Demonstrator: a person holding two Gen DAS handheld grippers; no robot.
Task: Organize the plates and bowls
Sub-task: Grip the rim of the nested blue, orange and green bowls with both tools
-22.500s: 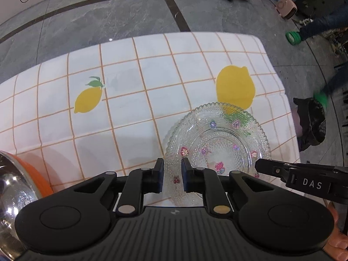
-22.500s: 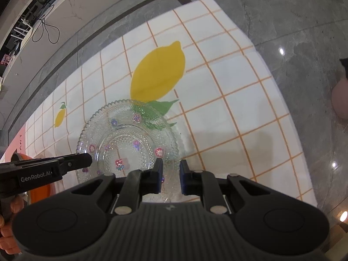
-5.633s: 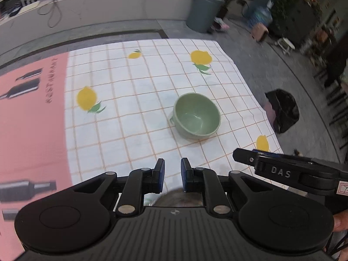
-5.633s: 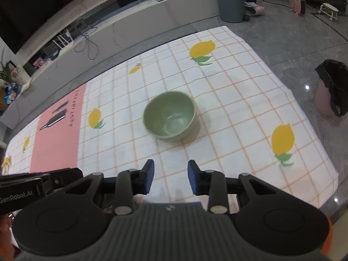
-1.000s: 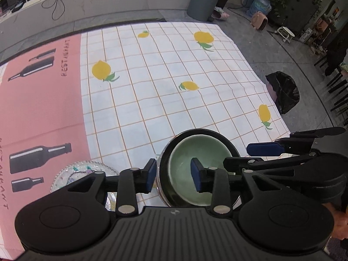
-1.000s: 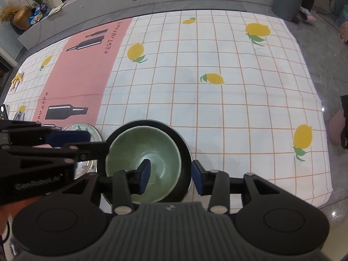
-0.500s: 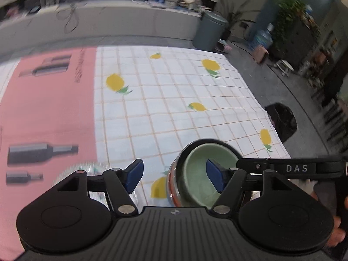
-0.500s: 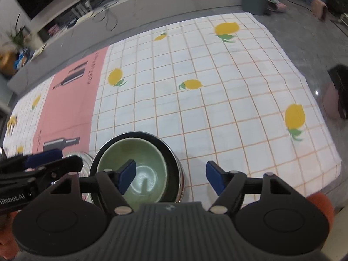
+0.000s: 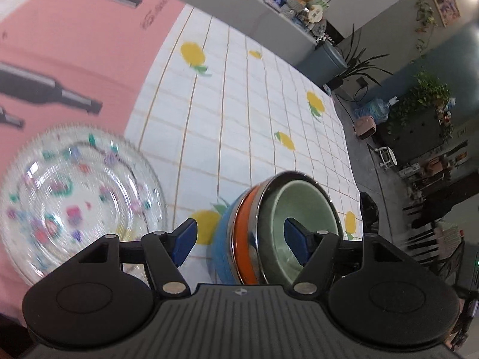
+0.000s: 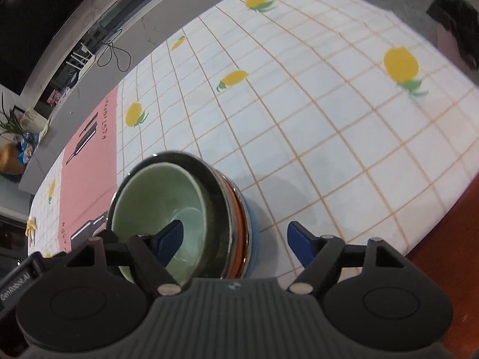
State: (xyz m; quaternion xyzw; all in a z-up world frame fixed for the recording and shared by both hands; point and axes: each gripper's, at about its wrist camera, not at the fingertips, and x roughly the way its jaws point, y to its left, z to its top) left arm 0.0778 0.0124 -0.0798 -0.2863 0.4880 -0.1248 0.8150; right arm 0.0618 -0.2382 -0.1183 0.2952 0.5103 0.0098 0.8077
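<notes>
We find the bench [image 9: 245,125] under a lemon-check cloth with a pink panel upper left. The left claw [image 9: 239,239] gapes wide, empty; the right claw [image 10: 235,237] is opening, empty.

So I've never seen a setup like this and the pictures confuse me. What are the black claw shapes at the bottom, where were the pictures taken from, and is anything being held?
There is no robot here. A person holds a two-finger grabbing tool in each hand, and each tool has a wide-angle camera looking along its fingers. So one picture looks out from the left gripper and the other from the right gripper; the black shapes are the tools themselves.

Below them is a table with a lemon-print tablecloth. On it is a stack of bowls with a green bowl nested on top, and beside it a clear glass plate.

Nothing is held. Both grippers are open, and the right one's jaws are opening further.
</notes>
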